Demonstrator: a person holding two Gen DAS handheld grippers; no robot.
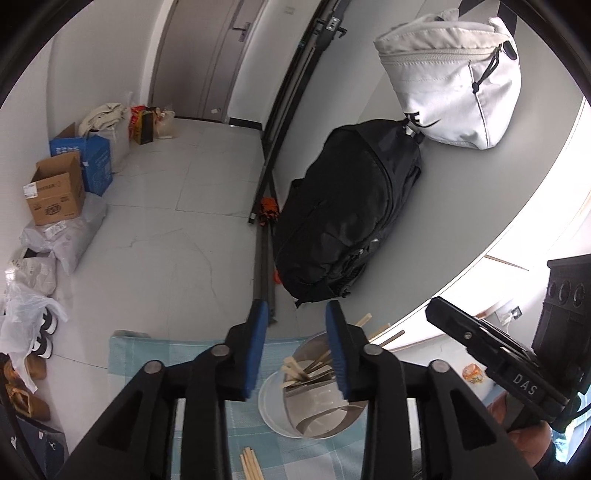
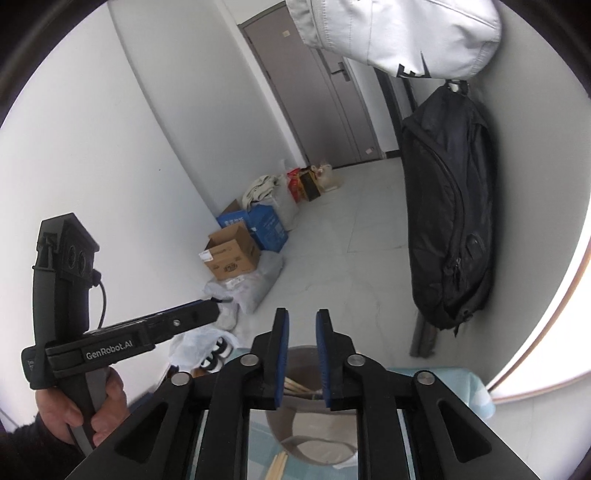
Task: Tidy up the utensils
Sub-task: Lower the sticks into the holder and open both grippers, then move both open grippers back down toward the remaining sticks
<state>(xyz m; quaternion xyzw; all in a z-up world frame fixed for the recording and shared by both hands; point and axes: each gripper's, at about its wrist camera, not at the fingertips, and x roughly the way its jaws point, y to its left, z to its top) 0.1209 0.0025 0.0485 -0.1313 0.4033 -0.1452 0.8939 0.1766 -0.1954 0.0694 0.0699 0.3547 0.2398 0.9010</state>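
Hovering over the clear round plastic tub (image 1: 314,406) on the checked-cloth worktop (image 1: 147,350), I keep both hand-held grippers, left (image 1: 297,343) and right (image 2: 301,350), parted and empty. Wooden chopsticks (image 1: 295,369) stand inside it, gathered upright for tidiness; loose ones (image 1: 251,463) lie beside it.

Your right gripper (image 2: 301,354) hangs over a round grey container (image 2: 299,417) that stands on a pale blue checked cloth (image 2: 456,380), its blue-padded jaws parted with nothing between them. Wooden chopsticks (image 2: 295,386) lean inside the container, and more wooden sticks (image 2: 277,467) lie on the cloth at the bottom edge. At left, your left hand (image 2: 79,410) grips the handle of the left gripper (image 2: 218,310), seen from the side, its jaw gap not readable. A black backpack (image 2: 448,206) hangs on the wall at right beneath a white bag (image 2: 399,33). Cardboard boxes (image 2: 232,254) and plastic bags (image 2: 251,288) sit along the far wall near a grey door (image 2: 314,92).
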